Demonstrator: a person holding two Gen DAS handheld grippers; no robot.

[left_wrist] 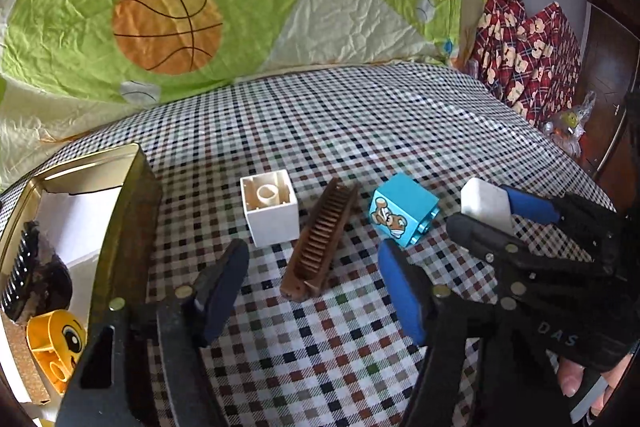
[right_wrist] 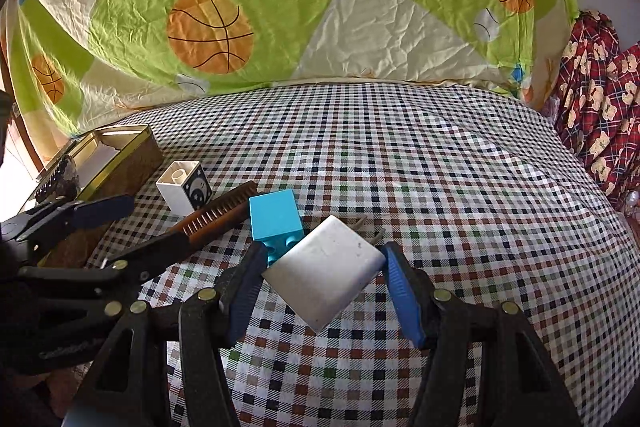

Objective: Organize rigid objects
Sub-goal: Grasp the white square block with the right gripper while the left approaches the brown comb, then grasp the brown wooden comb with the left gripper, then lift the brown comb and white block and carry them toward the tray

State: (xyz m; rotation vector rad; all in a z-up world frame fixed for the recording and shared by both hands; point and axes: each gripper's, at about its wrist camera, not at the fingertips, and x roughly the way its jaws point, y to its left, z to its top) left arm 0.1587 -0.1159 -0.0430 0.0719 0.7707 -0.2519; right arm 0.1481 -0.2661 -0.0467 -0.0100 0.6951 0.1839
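On the checked cloth lie a white hollow block [left_wrist: 271,209] [right_wrist: 185,188], a brown comb [left_wrist: 320,239] [right_wrist: 218,213] and a blue block with a bear picture [left_wrist: 402,209] [right_wrist: 275,219]. My right gripper [right_wrist: 324,267] is shut on a white plug adapter [right_wrist: 326,273], its corners touching both blue fingers; the adapter also shows in the left wrist view [left_wrist: 486,203]. My left gripper [left_wrist: 312,291] is open and empty, its fingers either side of the comb's near end.
A gold tin box [left_wrist: 132,195] [right_wrist: 120,163] stands at the left, holding a black comb [left_wrist: 20,273], a dark lump and a yellow smiley block [left_wrist: 60,341]. A basketball-print quilt [right_wrist: 320,7] rises behind. Red bear-print fabric [left_wrist: 528,59] lies at the right.
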